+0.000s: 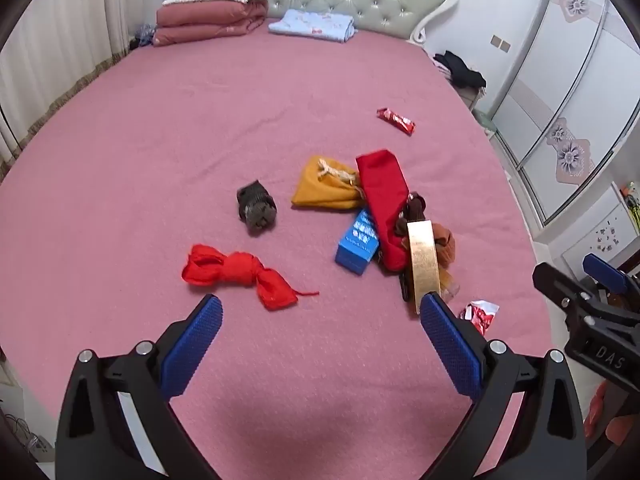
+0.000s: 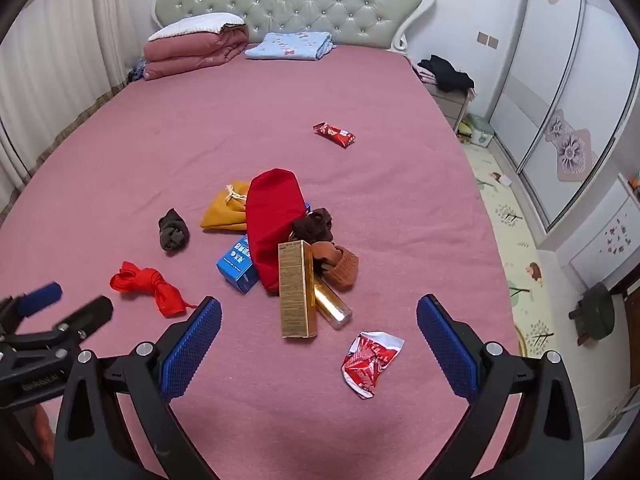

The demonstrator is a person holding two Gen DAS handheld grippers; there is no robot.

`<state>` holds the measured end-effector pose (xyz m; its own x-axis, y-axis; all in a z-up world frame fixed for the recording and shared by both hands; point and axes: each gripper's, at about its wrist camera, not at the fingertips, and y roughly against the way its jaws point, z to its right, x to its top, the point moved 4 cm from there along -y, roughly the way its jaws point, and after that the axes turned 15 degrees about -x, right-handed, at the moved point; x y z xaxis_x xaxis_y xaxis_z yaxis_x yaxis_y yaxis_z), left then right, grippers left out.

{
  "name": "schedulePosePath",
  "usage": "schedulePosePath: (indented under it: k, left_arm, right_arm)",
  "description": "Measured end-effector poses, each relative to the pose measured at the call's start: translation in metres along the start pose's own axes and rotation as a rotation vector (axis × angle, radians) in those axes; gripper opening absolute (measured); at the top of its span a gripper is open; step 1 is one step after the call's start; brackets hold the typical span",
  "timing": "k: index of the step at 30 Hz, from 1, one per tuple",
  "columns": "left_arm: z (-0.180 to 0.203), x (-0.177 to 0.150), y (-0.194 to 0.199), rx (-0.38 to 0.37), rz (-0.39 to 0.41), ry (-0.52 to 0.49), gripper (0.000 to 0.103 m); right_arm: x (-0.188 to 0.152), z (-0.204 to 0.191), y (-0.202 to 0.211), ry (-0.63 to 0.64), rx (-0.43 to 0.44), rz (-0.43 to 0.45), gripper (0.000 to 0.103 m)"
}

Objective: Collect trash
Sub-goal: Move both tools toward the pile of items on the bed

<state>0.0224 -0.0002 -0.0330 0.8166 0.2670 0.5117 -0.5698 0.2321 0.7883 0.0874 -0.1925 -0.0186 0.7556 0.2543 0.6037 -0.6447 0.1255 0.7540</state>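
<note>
A crumpled red-and-white wrapper (image 2: 370, 362) lies on the pink bed near the front, between my right gripper's fingers in view; it also shows in the left wrist view (image 1: 480, 314). A red snack wrapper (image 2: 334, 134) (image 1: 395, 121) lies farther back. A gold box (image 2: 296, 289) (image 1: 424, 264), a gold tube (image 2: 332, 304) and a blue box (image 2: 238, 266) (image 1: 357, 245) lie in the middle pile. My right gripper (image 2: 319, 322) is open and empty above the bed. My left gripper (image 1: 321, 320) is open and empty, to the left.
The pile also holds a red pouch (image 2: 272, 220), a yellow drawstring pouch (image 2: 226, 212), brown socks (image 2: 332, 252), a dark sock (image 2: 173, 232) and a red cloth bundle (image 2: 150, 286). Folded quilts (image 2: 196, 48) sit by the headboard. The bed's right edge drops to a play mat (image 2: 516, 240).
</note>
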Motion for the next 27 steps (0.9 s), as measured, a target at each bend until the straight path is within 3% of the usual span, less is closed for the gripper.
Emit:
schedulePosePath:
  k: [8, 10, 27]
  left_arm:
    - [-0.002, 0.025, 0.024, -0.016, 0.019, -0.005, 0.099]
    - [-0.003, 0.01, 0.018, -0.015, 0.04, -0.015, 0.099]
    - [-0.003, 0.0, 0.002, -0.023, -0.035, 0.03, 0.099]
  right_arm:
    - [0.006, -0.014, 0.003, 0.041, -0.001, 0.016, 0.094]
    - [0.007, -0.013, 0.002, 0.032, 0.018, 0.014, 0.095]
    - [0.004, -0.004, -0.006, 0.008, 0.061, -0.03, 0.094]
